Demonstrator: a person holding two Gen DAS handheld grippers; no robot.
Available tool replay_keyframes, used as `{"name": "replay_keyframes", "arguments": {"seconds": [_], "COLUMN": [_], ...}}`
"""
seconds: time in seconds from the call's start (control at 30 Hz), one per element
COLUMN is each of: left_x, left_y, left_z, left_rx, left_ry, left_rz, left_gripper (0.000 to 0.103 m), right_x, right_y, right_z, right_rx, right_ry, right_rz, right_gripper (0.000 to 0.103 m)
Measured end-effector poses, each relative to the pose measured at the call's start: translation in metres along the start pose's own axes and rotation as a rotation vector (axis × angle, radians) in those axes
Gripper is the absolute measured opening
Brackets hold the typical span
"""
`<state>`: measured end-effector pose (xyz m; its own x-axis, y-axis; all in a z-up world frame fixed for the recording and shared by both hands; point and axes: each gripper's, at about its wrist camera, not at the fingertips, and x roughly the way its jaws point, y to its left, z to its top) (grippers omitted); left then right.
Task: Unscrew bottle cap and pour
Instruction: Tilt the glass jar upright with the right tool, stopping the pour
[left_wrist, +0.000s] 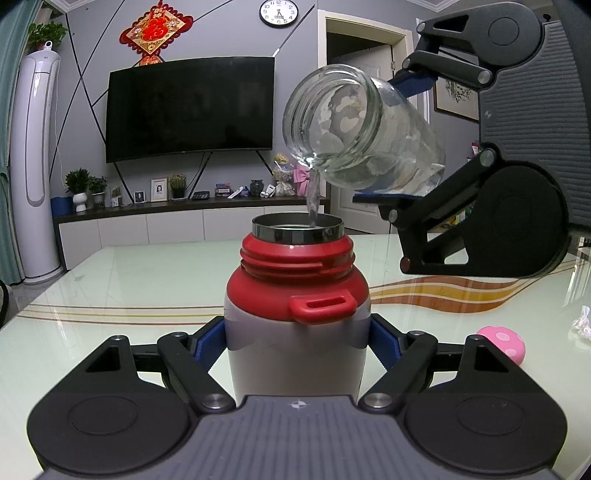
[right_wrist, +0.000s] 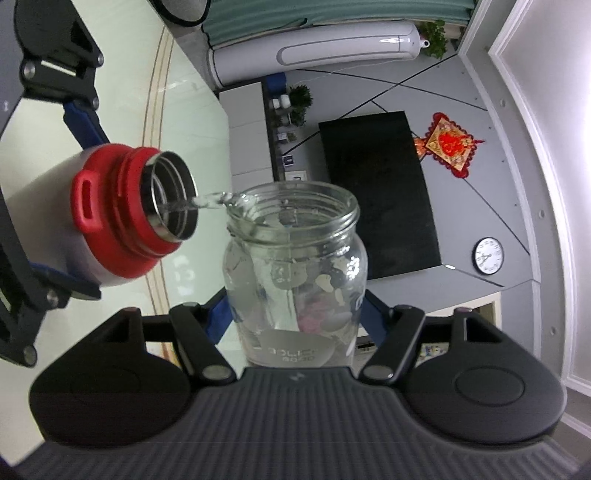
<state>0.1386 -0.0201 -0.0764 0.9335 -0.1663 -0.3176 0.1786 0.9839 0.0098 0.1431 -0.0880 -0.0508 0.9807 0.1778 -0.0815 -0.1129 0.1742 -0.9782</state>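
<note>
A white flask (left_wrist: 295, 343) with a red threaded neck and an open steel mouth stands upright on the glass table. My left gripper (left_wrist: 295, 349) is shut on its body, blue pads on both sides. My right gripper (left_wrist: 402, 140) is shut on a clear glass jar (left_wrist: 362, 129), which is tipped with its mouth over the flask. A thin stream of water (left_wrist: 313, 199) falls from the jar's rim into the flask. The right wrist view shows the jar (right_wrist: 295, 266) between my right gripper's (right_wrist: 293, 317) fingers, the stream (right_wrist: 210, 201) and the flask (right_wrist: 110, 214). No cap is in view.
A pink spotted mushroom-shaped object (left_wrist: 502, 341) lies on the table (left_wrist: 110, 295) right of the flask, with a crumpled white wrapper (left_wrist: 581, 325) at the right edge. A TV cabinet and a standing air conditioner are beyond the table's far edge.
</note>
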Motion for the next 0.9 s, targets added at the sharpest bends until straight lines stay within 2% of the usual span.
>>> {"name": "replay_keyframes", "arguments": {"seconds": [0.5, 0.9], "left_x": [-0.001, -0.002], "left_y": [0.002, 0.002], "left_z": [0.0, 0.0], "left_rx": [-0.001, -0.001], "left_ry": [0.001, 0.001], "left_rz": [-0.002, -0.002], "left_gripper": [0.083, 0.083], "right_x": [-0.003, -0.007], "right_y": [-0.005, -0.015], "right_z": [0.007, 0.011], "right_rx": [0.05, 0.14], "right_ry": [0.002, 0.01], "right_rz": [0.05, 0.078], "right_gripper": [0.07, 0.07]}}
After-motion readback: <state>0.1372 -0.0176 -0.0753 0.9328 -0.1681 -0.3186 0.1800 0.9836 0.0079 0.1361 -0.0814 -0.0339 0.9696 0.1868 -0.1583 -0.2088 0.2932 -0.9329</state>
